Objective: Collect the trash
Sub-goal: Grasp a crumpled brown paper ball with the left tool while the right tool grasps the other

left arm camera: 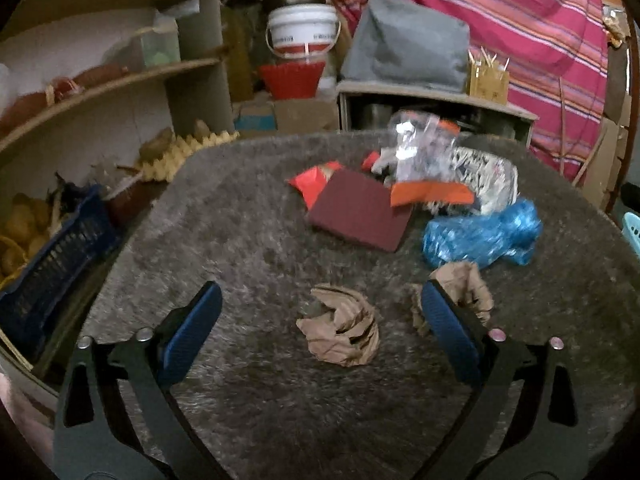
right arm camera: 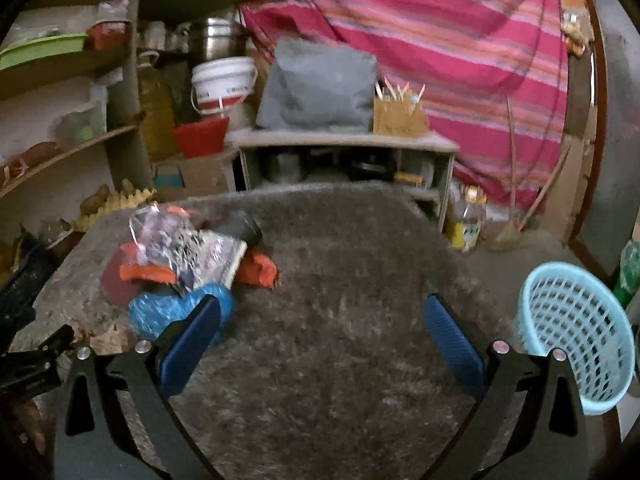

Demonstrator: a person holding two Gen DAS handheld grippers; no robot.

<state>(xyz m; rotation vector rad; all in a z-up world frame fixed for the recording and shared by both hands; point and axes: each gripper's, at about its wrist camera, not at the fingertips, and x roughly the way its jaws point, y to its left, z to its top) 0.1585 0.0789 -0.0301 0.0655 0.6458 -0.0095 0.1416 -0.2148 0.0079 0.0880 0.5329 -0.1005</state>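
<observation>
Scattered across a shaggy grey rug (left arm camera: 248,240): trash awaiting collection. Heaped at the far side, a clear wrapper (left arm camera: 420,140), red scraps (left arm camera: 316,184), a maroon card (left arm camera: 362,216) and a blue bag (left arm camera: 480,236), all touching or overlapping. Nearer the left gripper (left arm camera: 320,314), two crumpled brown paper wads, apart from the heap and easiest to reach. Lined up directly between the blue pads: the nearer wad (left arm camera: 340,332), lying on the rug and touched by neither pad. Partly hidden behind the right-hand pad: the second wad (left arm camera: 466,284); contact there impossible to judge. Left jaws spread wide, nothing held — judged as an approach to straddle the nearer wad before closing.

Off the rug's right edge in the right wrist view, standing tilted toward the camera: a light blue basket (right arm camera: 576,332), likely the destination, placed within easy reach of that hand. Right gripper (right arm camera: 322,314) likewise wide apart, empty, poised over bare rug, well clear of the heap at its left; blue bag (right arm camera: 160,312) showing just behind its left pad. Probably waiting, or positioned between trash and basket for a later pick.

Behind: shelves (left arm camera: 120,80), a white bucket (left arm camera: 302,28), a striped cloth (left arm camera: 520,40). Heavy blur throughout; finer detail of the heap unreadable.
</observation>
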